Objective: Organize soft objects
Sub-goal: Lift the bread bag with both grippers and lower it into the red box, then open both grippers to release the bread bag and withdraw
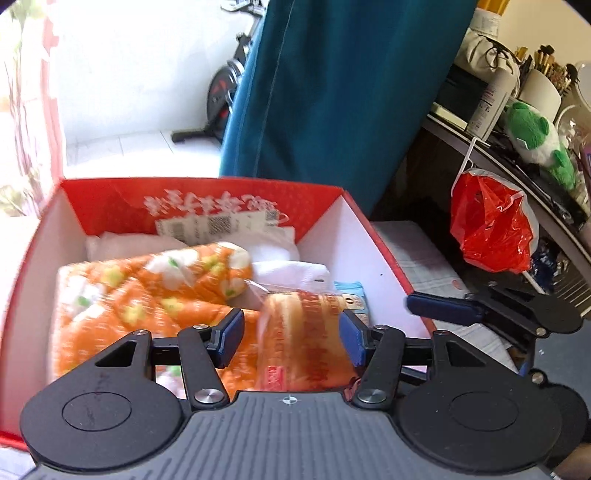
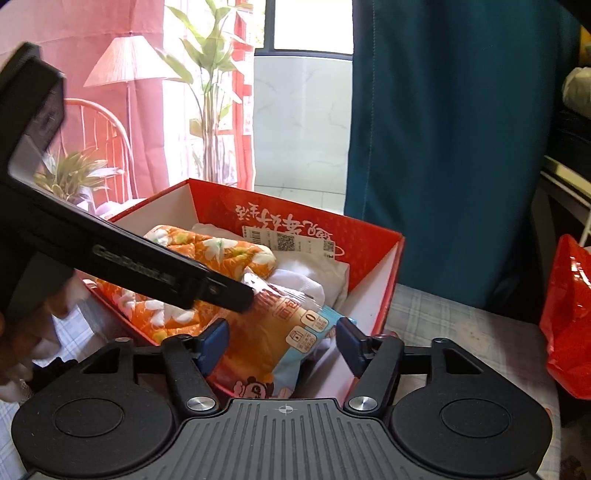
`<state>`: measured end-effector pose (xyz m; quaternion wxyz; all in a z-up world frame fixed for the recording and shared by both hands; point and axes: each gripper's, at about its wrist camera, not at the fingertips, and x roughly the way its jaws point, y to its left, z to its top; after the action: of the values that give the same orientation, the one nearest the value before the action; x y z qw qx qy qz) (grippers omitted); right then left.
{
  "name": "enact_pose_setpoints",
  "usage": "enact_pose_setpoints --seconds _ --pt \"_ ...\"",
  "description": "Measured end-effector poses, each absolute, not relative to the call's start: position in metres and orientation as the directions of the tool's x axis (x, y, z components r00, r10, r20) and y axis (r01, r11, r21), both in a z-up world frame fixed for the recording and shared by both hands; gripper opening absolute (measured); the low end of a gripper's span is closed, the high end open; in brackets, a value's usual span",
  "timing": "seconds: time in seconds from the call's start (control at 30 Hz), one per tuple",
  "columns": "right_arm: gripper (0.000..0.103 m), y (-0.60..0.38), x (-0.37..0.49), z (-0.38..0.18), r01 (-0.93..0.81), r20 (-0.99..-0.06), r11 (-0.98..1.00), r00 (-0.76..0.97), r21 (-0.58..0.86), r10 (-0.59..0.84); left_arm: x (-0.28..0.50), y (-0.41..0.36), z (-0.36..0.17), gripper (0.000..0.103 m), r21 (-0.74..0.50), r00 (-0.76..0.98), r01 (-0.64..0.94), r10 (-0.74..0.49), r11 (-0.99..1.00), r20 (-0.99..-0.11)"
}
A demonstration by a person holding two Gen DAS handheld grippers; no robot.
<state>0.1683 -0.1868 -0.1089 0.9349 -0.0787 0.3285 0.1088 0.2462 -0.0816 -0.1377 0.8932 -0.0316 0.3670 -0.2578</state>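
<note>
Both grippers (image 1: pixel 291 334) (image 2: pixel 280 341) over bread pkt (image 2: pixel 266 332), box (image 1: pixel 354 236) walls close.

Bright daylight from window (image 2: pixel 306 26); overexposed background, motion blur foreground, fisheye edge warping.

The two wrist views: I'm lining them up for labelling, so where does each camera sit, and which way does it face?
Left wrist: on the left gripper, looking down into the red box; right gripper at right.
Right wrist: on the right gripper, facing that box; left gripper's body crosses at left.
Shared: box, orange floral cloth, bread packet.
</note>
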Motion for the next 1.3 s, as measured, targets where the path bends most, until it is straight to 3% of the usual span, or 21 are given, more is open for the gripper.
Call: enact_pose_setpoints --seconds 0.27,0.47,1.3 --pt "0.102 -0.177 0.135 -0.101 -0.180 -0.619 0.978 0.782 -0.107 0.076 0.210 -0.049 -0.120 0.095 -0.160 0.694 0.375 -0.391 0.913 -0.605" --pt "0.103 -0.177 0.110 -0.095 -0.107 -0.609 0.993 0.791 -0.050 0.055 0.184 -0.024 -0.113 0.103 -0.137 0.735 0.318 -0.335 0.938 -0.589" --pt "0.103 -0.161 0.043 -0.106 0.000 -0.592 1.000 0.806 0.021 0.012 0.096 0.032 -0.135 0.103 -0.109 0.777 0.257 -0.273 0.960 -0.567"
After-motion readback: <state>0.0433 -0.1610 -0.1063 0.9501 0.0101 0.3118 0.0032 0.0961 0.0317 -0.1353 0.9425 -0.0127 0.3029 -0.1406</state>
